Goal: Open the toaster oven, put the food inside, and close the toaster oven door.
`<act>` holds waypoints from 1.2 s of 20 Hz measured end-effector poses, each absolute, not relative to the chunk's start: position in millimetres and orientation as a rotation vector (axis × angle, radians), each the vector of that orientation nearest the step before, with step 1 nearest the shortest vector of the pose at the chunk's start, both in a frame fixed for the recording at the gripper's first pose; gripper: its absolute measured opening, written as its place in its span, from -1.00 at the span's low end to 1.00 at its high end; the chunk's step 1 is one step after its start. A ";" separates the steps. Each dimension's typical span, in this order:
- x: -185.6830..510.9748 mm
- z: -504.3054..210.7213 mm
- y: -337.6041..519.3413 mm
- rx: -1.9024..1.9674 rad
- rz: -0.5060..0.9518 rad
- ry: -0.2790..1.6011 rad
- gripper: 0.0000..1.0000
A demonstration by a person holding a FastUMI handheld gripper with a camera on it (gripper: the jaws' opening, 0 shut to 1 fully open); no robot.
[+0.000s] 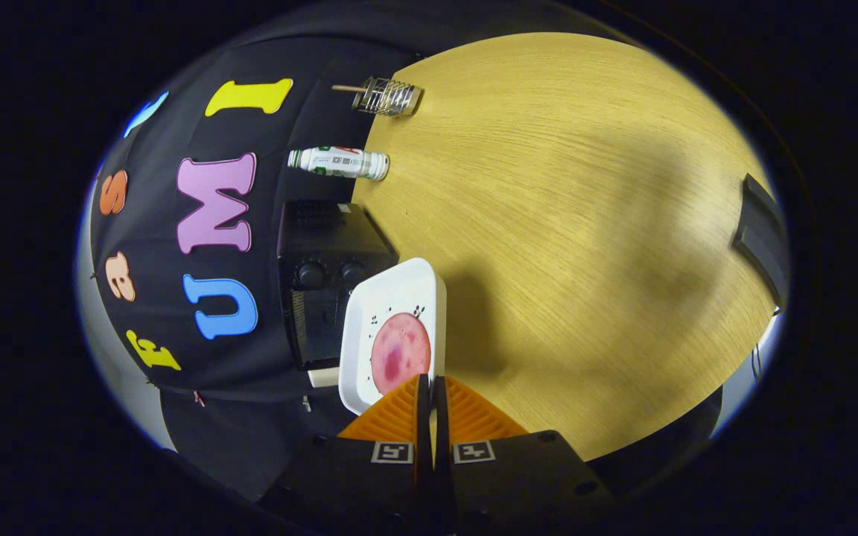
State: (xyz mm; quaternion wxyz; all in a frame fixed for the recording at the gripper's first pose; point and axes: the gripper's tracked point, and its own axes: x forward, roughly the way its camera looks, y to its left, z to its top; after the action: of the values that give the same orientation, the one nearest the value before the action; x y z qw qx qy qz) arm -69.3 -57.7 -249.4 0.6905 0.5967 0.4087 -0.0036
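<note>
- The gripper (433, 387) has its two ribbed fingers drawn nearly together, clamped on the near rim of a white square plate (380, 313) with rounded corners; each finger mount carries a small square black-and-white marker.
- The plate is held edge-on between the fingers, so its face turns toward the dark side of the scene. Its white surface bears small printed sprigs — dark stems with tiny red dots — too small to make out further.
- On the plate lies a round pink slice of food (400, 353), like cold meat, with a darker red blotch near its middle; it sits just ahead of the fingertips.
- Just beyond the plate stands the black boxy toaster oven (317, 279), with two round knobs on its panel. The plate overlaps its front, and I cannot tell whether the door is open or closed. No writing on it can be read.
- Farther on, a white plastic bottle (338, 162) with a green-printed label and a small square code stands at the table's edge — the lettering is too small to read.
- Beyond the bottle is a silvery wire rack (386, 97) with a pale wooden handle.
- All rest on a light wood-grain table (570, 223); a dark flat object (763, 238) sits at its far side.
</note>
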 end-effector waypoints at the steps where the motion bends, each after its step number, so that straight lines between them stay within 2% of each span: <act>1: -66.8 -244.9 -50.8 1.331 0.013 0.906 -0.90; 14: 4.1 -209.7 78.3 1.291 0.186 0.907 -0.90; 24: 89.8 -236.4 123.6 1.373 0.080 0.849 -0.90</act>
State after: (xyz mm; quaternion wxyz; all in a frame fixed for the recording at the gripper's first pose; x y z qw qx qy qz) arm 89.8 123.6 -236.4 0.6909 0.6142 0.3796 0.0358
